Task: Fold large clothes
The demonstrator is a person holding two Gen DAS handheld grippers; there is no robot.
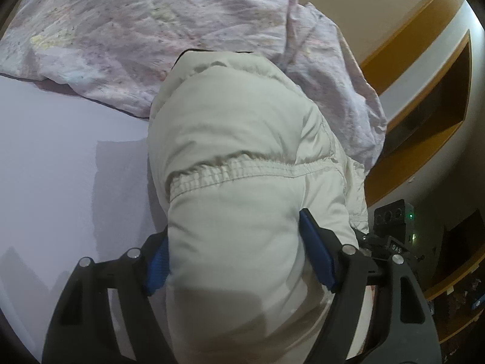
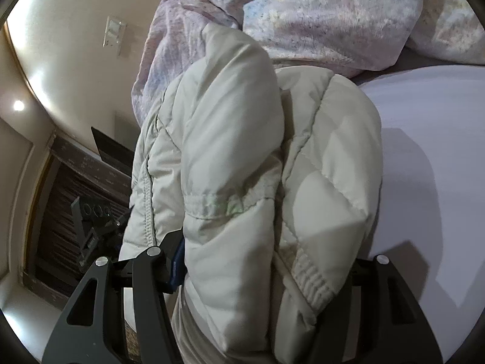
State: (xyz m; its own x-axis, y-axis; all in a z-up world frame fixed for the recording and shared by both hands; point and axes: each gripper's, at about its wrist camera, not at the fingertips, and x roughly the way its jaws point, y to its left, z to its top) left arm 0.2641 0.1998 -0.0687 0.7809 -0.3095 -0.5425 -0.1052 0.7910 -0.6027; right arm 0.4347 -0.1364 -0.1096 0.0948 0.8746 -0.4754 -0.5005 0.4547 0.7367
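A cream padded jacket (image 1: 239,139) fills the middle of the left wrist view. My left gripper (image 1: 239,251) is shut on a thick fold of it near an elastic seam, its blue pads (image 1: 318,251) pressing both sides. In the right wrist view the same jacket (image 2: 242,151) hangs bunched in front. My right gripper (image 2: 266,270) is shut on its folded layers by a ribbed cuff (image 2: 312,276). The jacket hides most of the right gripper's fingers. The far end of the jacket rests toward the bed.
A lilac bed sheet (image 1: 60,166) lies under the jacket and also shows in the right wrist view (image 2: 430,151). A crumpled pink patterned duvet (image 1: 136,30) lies behind it. A wooden shelf unit (image 1: 424,106) stands at the right. The other gripper's camera block (image 1: 391,215) shows nearby.
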